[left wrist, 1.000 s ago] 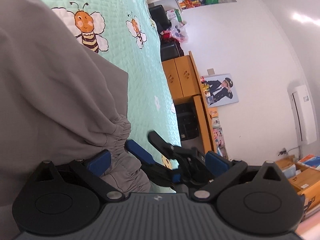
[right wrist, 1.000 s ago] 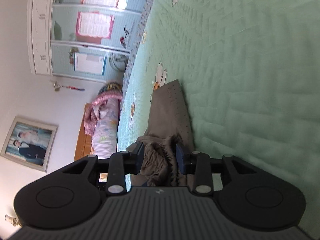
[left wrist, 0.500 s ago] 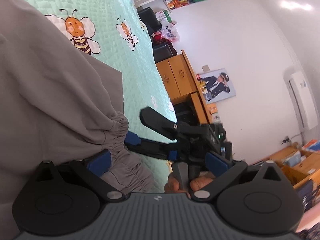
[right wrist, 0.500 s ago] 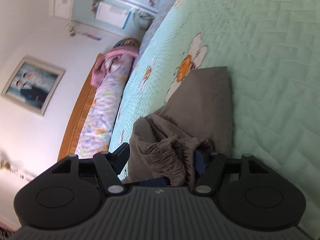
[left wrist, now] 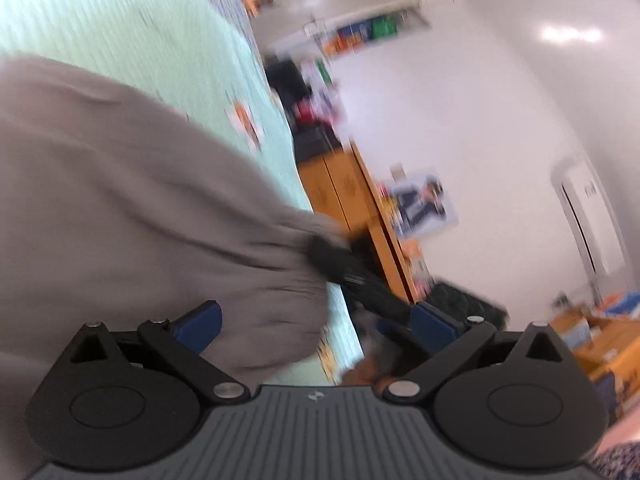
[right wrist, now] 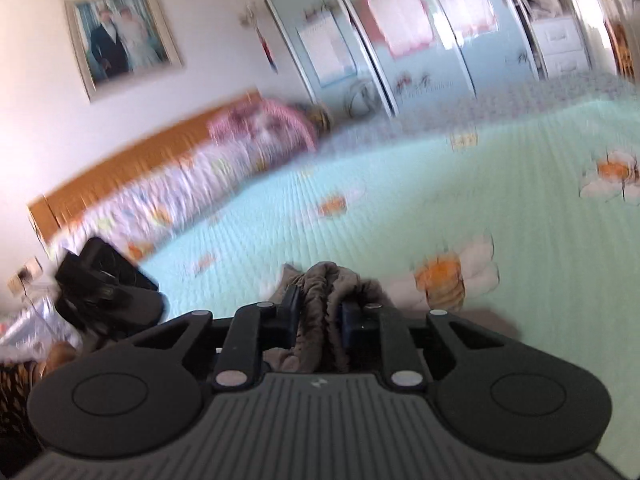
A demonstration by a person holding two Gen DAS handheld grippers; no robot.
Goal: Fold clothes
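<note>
Folding barely begun: our right tongs (right wrist: 316, 314), just closing, clamp the grey garment's (left wrist: 132, 208) bunched waistband above the bed (right wrist: 500, 280); left tongs (left wrist: 316, 324) gape empty.

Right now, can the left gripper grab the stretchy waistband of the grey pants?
Probably yes. The left gripper has its blue pads wide apart, and the gathered waistband of the grey pants already lies between them, against the left pad. Nothing blocks it, though the right gripper is shut on the same edge close by.
</note>
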